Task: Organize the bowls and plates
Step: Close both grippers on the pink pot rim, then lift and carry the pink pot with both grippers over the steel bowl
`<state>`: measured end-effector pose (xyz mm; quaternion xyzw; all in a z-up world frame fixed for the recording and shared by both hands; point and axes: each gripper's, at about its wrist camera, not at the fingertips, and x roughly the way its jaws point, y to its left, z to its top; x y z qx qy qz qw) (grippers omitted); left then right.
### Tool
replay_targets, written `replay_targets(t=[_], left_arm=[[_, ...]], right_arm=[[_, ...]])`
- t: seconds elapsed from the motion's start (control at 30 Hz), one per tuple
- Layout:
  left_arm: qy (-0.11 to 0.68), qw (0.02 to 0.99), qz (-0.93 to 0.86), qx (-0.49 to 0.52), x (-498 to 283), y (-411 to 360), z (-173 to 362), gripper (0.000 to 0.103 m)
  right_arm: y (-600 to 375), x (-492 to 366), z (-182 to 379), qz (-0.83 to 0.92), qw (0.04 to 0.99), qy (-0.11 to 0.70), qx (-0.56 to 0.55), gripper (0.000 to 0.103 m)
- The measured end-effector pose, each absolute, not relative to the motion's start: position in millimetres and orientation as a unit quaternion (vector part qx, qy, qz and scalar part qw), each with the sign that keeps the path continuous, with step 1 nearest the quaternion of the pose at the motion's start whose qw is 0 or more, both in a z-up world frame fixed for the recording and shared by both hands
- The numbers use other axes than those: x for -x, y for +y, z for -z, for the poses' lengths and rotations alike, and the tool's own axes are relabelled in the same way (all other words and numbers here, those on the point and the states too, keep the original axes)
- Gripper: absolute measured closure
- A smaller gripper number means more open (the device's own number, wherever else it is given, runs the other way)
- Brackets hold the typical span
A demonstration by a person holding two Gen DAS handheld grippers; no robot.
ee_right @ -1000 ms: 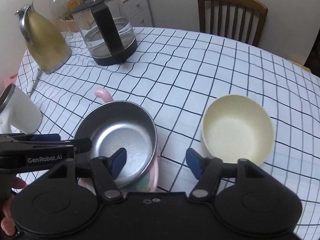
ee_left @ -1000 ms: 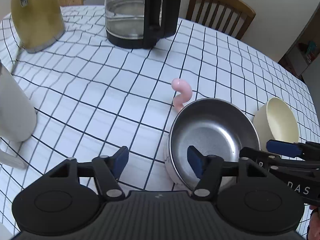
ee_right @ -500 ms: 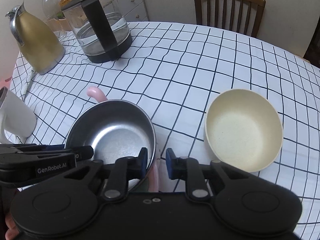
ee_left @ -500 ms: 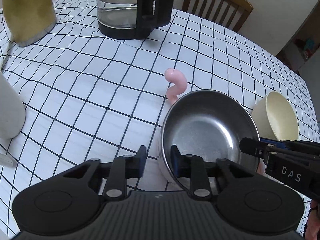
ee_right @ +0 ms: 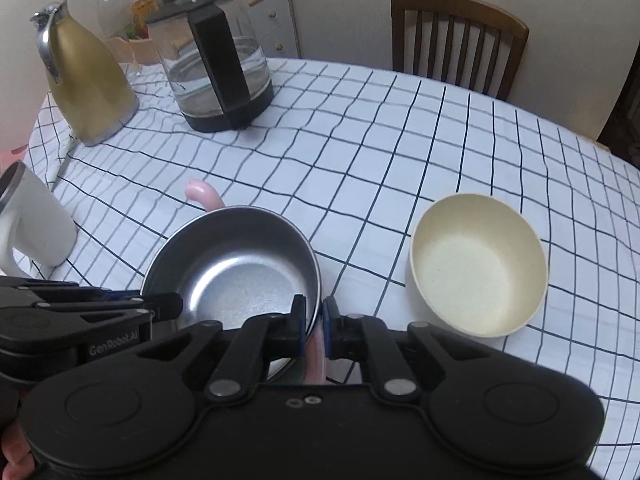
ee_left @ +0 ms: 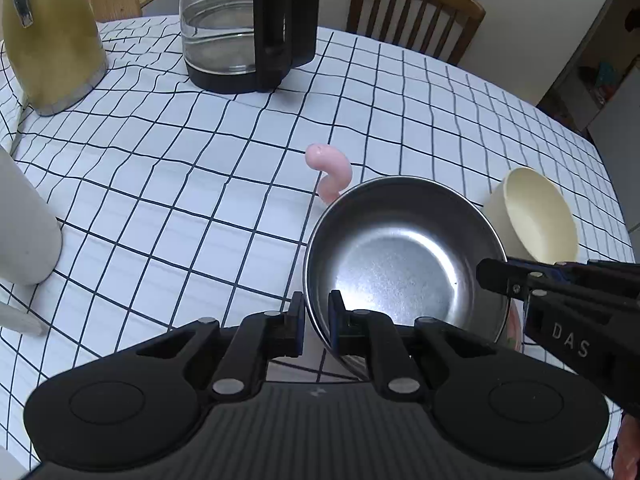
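Note:
A steel bowl sits in a pink dish on the checked tablecloth. The dish's curled pink handle sticks out behind the bowl. My left gripper is closing, its pads pinching the bowl's near left rim. My right gripper is closing too, with the bowl's right rim and the pink dish's edge between its pads. An empty cream bowl stands apart to the right.
A glass kettle with a black handle and a gold jug stand at the back left. A white mug is at the left edge. A wooden chair stands behind the table.
Both grippers went from wide open astride the steel bowl's rim to closed on it, left on the left side, right on the right side. Neither bowl has shifted noticeably.

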<state>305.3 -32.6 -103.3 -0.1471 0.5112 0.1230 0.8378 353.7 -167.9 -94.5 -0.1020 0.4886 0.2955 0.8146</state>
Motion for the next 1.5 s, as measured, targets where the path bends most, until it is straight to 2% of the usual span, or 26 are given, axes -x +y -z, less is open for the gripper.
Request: replay_targets(t=[0.77, 1.2, 1.5], left_arm=[[0.478, 0.873, -0.027, 0.088, -225.9, -102.1, 12.0, 0.092], [0.494, 0.866, 0.060, 0.048, -180.4, -174.9, 5.4, 0.092], [0.510, 0.854, 0.104, 0.015, -157.7, -219.4, 16.4, 0.092]], right_arm=[[-250.3, -267.8, 6.2, -0.245, 0.857, 0.453, 0.038, 0.094], [-326.0, -202.4, -16.1, -0.172, 0.876, 0.450, 0.007, 0.094], [-375.6, -163.8, -6.5, -0.128, 0.881, 0.456, -0.025, 0.094]])
